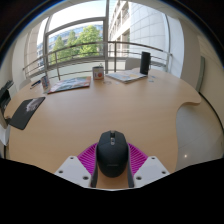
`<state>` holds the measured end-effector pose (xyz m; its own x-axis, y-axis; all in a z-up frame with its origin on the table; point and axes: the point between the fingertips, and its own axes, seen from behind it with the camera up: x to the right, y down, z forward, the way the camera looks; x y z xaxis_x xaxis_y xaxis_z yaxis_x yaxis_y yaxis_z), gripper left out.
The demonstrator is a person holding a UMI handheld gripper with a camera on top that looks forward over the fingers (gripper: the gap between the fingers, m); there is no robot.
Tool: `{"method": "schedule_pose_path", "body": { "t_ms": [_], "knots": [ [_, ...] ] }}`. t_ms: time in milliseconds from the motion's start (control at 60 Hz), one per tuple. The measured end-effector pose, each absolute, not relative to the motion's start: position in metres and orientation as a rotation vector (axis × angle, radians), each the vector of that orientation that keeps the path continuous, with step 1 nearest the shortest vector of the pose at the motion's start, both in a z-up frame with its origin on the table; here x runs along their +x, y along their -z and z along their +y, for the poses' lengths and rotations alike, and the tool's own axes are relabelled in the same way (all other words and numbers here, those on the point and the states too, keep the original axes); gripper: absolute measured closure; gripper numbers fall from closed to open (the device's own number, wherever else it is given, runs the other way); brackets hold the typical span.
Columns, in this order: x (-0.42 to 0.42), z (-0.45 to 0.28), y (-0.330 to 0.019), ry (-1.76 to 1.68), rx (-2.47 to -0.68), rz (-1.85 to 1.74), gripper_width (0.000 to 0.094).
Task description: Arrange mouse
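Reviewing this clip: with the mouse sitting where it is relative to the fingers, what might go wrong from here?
1. The black mouse sits between the gripper fingers, apparently resting on the wooden table; whether the pads press on it is unclear. Its rounded shell could slip forward out of a closing grip.
2. The table's curved edge lies close to the right of the fingers; a sideways push might send the mouse off it.

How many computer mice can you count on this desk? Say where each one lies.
1. The black mouse lies on the wooden desk, between the open fingers of the gripper, with a gap at each side. Another could be hidden behind the items at the desk's far edge.
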<state>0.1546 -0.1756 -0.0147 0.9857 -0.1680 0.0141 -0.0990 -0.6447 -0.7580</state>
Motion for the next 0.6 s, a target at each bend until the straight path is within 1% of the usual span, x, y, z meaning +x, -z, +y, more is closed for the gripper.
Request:
{"method": "schedule_pose_path", "body": {
  "t_ms": [17,100,150,217,300,367,483,550,600],
  "knots": [
    [0.155,-0.176,0.015,0.108,-2.279,0.187,0.0542],
    [0.163,-0.174,0.003,0.163,-2.269,0.222,0.0551],
    [0.165,-0.173,-0.019,0.208,-2.232,0.256,0.0549],
    [0.167,-0.162,-0.066,0.231,-2.15,0.314,0.0549],
    [0.162,-0.146,-0.144,0.274,-2.031,0.363,0.0548],
    [0.146,-0.124,-0.217,0.269,-1.918,0.37,0.055],
    [0.054,-0.092,-0.308,0.201,-1.769,0.314,0.055],
    [-0.004,-0.063,-0.332,0.153,-1.742,0.239,0.0552],
    [-0.065,-0.051,-0.328,0.099,-1.737,0.183,0.0552]
  ]
}}
